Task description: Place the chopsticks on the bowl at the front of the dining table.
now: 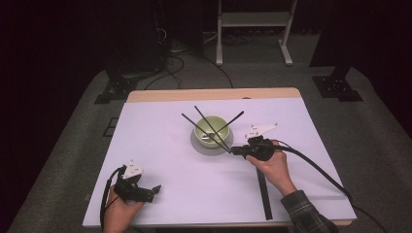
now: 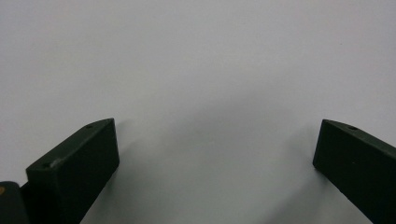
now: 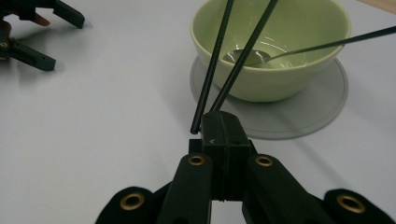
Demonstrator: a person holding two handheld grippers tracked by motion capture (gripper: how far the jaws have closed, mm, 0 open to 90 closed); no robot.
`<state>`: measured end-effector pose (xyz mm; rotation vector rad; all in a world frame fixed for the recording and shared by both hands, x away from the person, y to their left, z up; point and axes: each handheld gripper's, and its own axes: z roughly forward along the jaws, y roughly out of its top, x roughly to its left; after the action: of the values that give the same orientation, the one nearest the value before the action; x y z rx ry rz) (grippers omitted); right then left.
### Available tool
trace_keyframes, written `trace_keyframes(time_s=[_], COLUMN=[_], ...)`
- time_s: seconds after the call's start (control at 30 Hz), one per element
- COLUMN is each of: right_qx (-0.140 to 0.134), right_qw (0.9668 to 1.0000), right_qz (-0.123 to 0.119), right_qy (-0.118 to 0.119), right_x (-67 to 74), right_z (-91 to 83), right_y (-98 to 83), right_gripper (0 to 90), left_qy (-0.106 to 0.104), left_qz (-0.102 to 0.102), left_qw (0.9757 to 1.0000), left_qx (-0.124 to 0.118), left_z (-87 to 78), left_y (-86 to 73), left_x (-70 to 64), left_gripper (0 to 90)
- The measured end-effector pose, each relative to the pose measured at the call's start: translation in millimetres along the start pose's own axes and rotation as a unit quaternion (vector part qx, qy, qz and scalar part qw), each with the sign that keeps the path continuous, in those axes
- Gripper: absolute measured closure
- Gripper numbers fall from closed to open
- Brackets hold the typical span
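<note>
1. Far left: dark room past the table's (image 1: 145,141) left edge, grey carpet below, cables on the floor by a black stand foot (image 1: 114,90) at the back left
2. The table top is a plain white sheet, with a strip of bare wood along the far edge
3. My left gripper (image 1: 141,192) sits near the front-left corner, held in the left hand (image 1: 121,208); in the left gripper view its jaws stand wide apart over bare white sheet, nothing between them
4. Plenty of open sheet between the left gripper and the middle of the table
5. Centre: green bowl (image 1: 211,130) on a grey round plate (image 1: 197,145), well back from the front edge, with a spoon (image 3: 247,57) lying inside the bowl
6. Two black chopsticks (image 1: 214,133) lean across the bowl, tips reaching past its far-left rim; a third thin dark stick (image 1: 233,119) angles out to the upper right
7. My right gripper (image 1: 238,151) is just right of the plate, jaws pressed together; in the right gripper view they are clamped on the near ends of the two chopsticks (image 3: 219,79)
8. A black flat strip (image 1: 264,194) lies on the sheet towards the front edge, beside the right forearm
9. Right side: open sheet out to the right edge, the gripper's cable trailing off the front-right corner
10. Back: white frame (image 1: 252,29) standing on the carpet behind the table, another black stand foot (image 1: 337,87) at the right
</note>
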<state>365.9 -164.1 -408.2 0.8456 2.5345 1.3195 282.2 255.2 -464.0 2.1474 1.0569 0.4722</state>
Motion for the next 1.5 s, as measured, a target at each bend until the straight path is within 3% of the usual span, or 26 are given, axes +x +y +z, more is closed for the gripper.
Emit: trace_keyframes(time_s=[0.2,0.8,1.2,1.5], right_qx=[0.003,0.01,-0.018,-0.021], right_qw=[1.0,0.9991,0.9998,0.9996], right_qz=[-0.003,-0.03,-0.011,0.003], right_qy=[0.0,0.029,0.002,-0.019], right_x=[2.1,23.8,14.1,2.2], right_z=[0.6,17.6,4.2,6.7], right_y=[1.0,10.1,28.4,59.8], right_gripper=[89.9,89.9,89.4,72.6], left_qy=[0.0,0.0,0.0,0.0], left_qz=[0.0,0.0,0.001,0.001], left_qw=[1.0,1.0,1.0,1.0], left_qx=[0.0,0.0,0.001,-0.001], left_z=[0.0,0.0,0.0,0.2], left_y=[0.1,0.0,0.2,0.0], left_x=[0.0,0.0,0.2,0.3], left_gripper=[0.0,0.0,0.0,0.0])
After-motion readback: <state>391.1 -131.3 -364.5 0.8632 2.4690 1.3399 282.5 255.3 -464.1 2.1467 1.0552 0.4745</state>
